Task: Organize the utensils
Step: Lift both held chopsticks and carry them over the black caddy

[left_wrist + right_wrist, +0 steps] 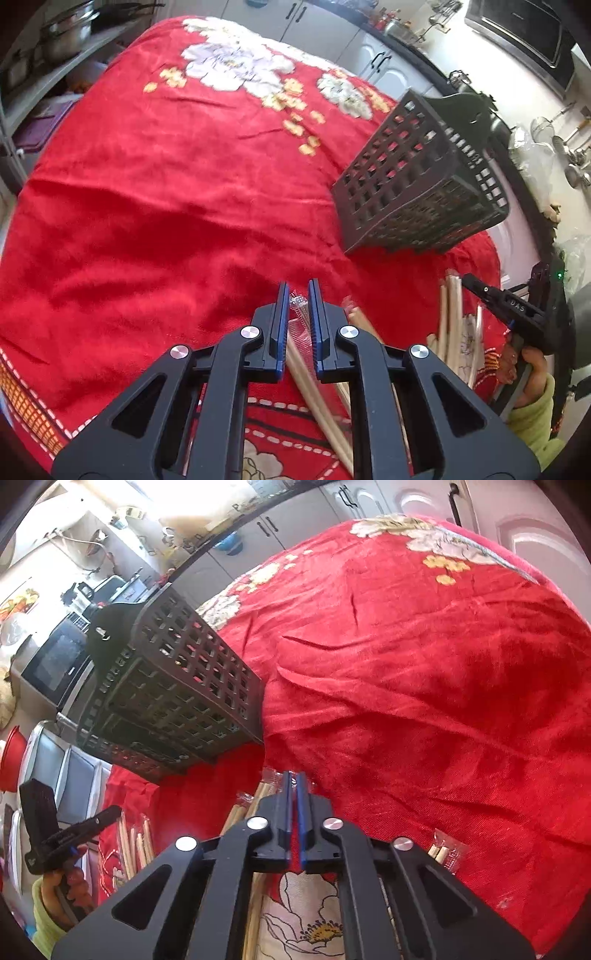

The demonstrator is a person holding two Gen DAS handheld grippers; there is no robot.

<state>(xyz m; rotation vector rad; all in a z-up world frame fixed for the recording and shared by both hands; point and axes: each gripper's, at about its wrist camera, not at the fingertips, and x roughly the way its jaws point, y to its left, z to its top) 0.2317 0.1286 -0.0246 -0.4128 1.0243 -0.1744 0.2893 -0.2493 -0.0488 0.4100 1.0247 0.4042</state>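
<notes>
wrapped wooden chopsticks (314,384) lie before a dark slotted basket (417,192).

One slotted basket (417,177), one red cloth (166,192), my two grippers, several wrapped chopstick (452,314) packs, number unclear
</notes>
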